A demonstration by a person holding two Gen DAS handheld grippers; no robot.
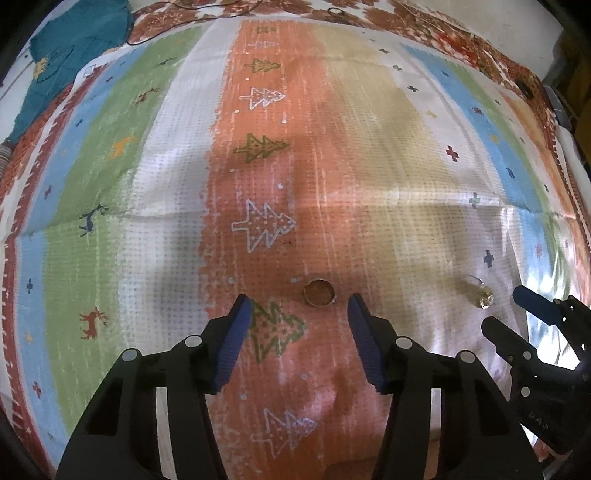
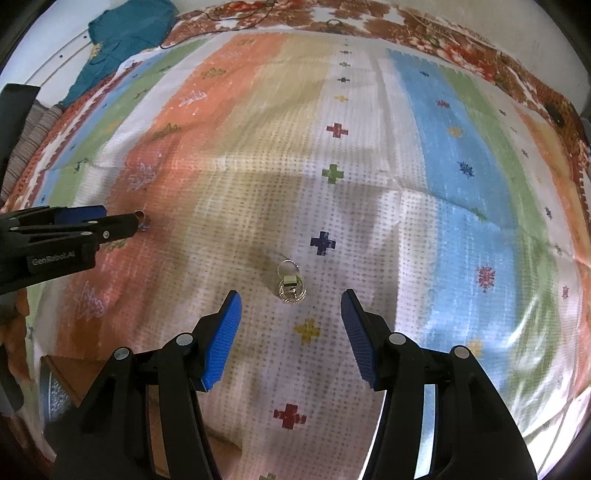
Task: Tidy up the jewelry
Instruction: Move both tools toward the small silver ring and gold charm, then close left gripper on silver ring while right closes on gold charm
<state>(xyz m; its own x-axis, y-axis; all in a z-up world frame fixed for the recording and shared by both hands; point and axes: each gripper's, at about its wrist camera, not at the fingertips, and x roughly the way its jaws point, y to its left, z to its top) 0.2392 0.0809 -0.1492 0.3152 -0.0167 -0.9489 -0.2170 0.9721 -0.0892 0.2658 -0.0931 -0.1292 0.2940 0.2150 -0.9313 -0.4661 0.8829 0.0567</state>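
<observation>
A plain gold band ring lies on the orange stripe of the patterned cloth, just ahead of my open left gripper and between its blue pads. A silvery ring with a stone lies on the white stripe, just ahead of my open right gripper. The stone ring also shows in the left wrist view, next to the right gripper. The left gripper reaches in from the left of the right wrist view, its tips at the band ring.
A striped cloth with trees, deer and crosses covers the surface. A teal garment lies at the far left corner. A thin dark cord runs along the far edge. A box corner shows at lower left.
</observation>
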